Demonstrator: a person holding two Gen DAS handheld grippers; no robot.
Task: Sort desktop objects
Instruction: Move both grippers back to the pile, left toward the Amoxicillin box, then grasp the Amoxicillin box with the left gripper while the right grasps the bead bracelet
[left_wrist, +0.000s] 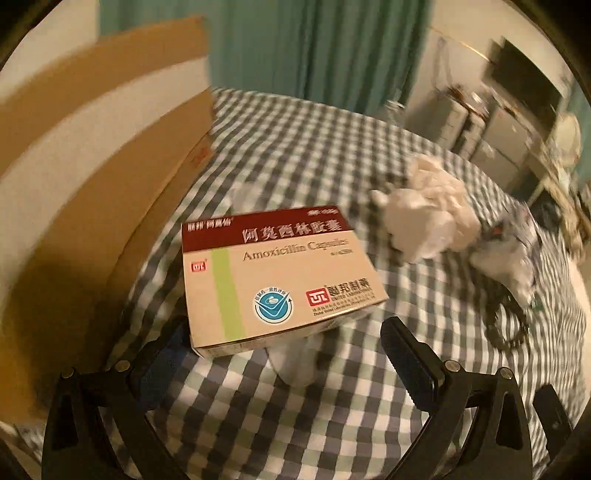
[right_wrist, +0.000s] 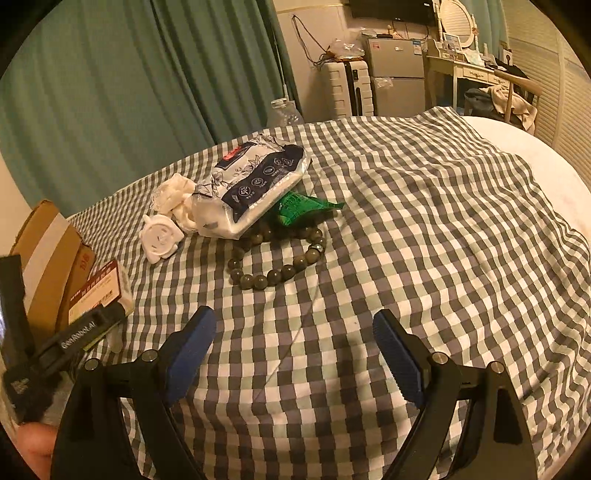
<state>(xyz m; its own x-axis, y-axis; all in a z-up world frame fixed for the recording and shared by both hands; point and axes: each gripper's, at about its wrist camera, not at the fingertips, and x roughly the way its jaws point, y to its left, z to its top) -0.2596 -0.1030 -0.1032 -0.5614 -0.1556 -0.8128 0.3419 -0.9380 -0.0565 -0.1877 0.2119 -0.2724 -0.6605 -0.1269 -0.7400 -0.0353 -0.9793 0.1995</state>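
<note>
An Amoxicillin capsule box (left_wrist: 273, 273), beige with a maroon top band, hangs tilted between the wide-apart fingers of my left gripper (left_wrist: 284, 350), apparently loose above the checked cloth (left_wrist: 332, 155). Its lower left corner hides the left finger. The box (right_wrist: 103, 288) and the left gripper (right_wrist: 85, 332) show at the left of the right wrist view. My right gripper (right_wrist: 291, 350) is open and empty above the cloth (right_wrist: 424, 229). Ahead of it lie a bead bracelet (right_wrist: 277, 273), a wipes pack (right_wrist: 251, 184), a green sachet (right_wrist: 303, 208), a white round device (right_wrist: 160, 240) and crumpled tissue (right_wrist: 173, 195).
An open cardboard box (left_wrist: 92, 192) stands at the left edge of the cloth, its flap up; it also shows in the right wrist view (right_wrist: 48, 258). A teal curtain (right_wrist: 129, 92) hangs behind. A small fridge (right_wrist: 397, 77), suitcase (right_wrist: 347, 88) and desk (right_wrist: 472, 70) stand beyond.
</note>
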